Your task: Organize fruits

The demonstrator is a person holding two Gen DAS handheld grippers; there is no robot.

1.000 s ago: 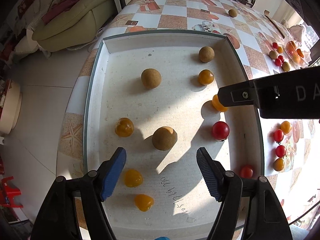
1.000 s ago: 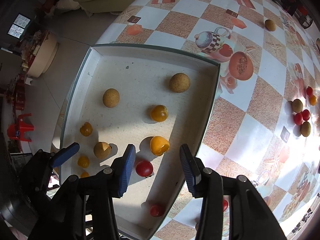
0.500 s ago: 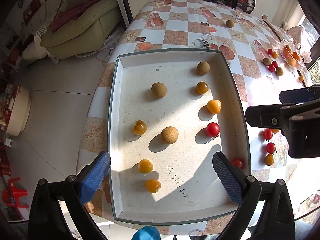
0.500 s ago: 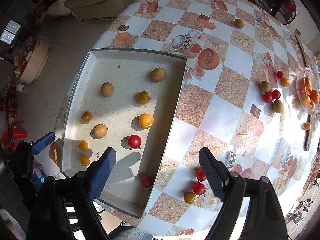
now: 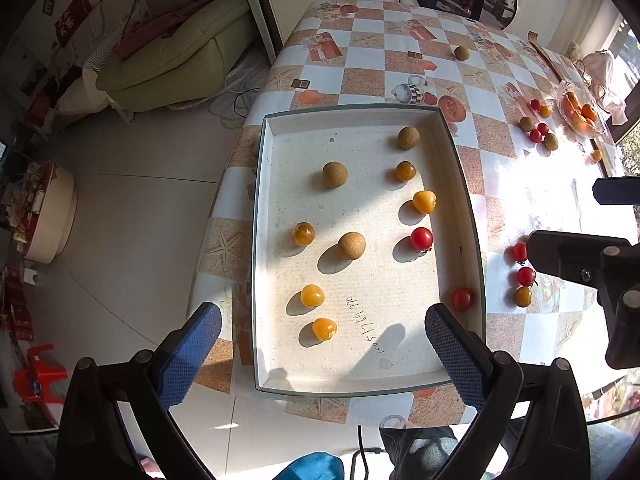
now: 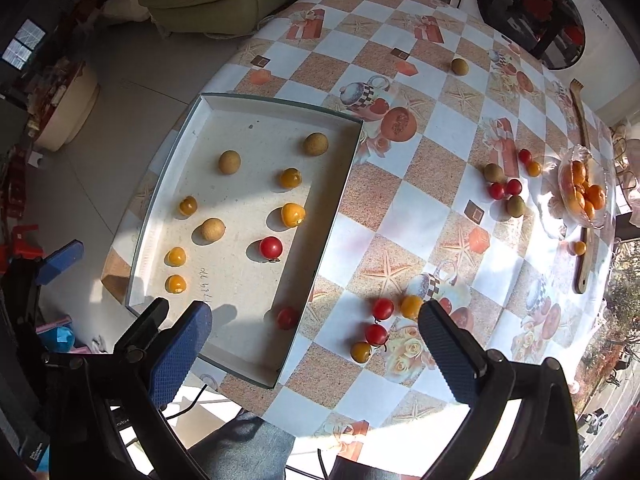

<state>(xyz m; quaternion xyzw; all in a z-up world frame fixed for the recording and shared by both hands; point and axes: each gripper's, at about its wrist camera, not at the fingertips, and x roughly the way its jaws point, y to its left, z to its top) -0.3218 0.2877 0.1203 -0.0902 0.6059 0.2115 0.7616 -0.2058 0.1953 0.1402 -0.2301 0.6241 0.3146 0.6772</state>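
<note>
1. The table (image 6: 400, 216) under me is the biggest thing, covered in an orange-and-white checked cloth printed with starfish and teapots

2. On its near left part sits the shallow white tray (image 5: 264, 240) with a glass-green rim, handwriting on its floor near the front

3. My left gripper (image 5: 320, 344) hangs above the tray's front end, jaws spread wide with nothing between the blue pads; they have just been opening

4. My right gripper (image 6: 316, 340) hangs over the tray's right wall and the cloth beside it, jaws fully apart and empty, having just been opening too

5. A clear glass dish of orange fruit (image 6: 584, 192) stands far right, beside a long wooden utensil (image 6: 582, 184)

6. In the tray I count three tan round fruits (image 5: 351, 245), five yellow-orange ones (image 5: 424, 201) and two red tomatoes, one mid-tray (image 5: 421, 239), one against the right wall (image 5: 462, 298); all lie apart from each other

7. Loose on the cloth just right of the tray: a small cluster of two red and two yellow-orange fruits (image 6: 376, 334)

8. Farther right, near the dish, a second cluster of red, olive-brown and orange pieces (image 6: 506, 188)

9. One olive-brown fruit (image 6: 459, 66) lies alone at the far side, and a single orange one (image 6: 579, 247) touches the utensil
</note>
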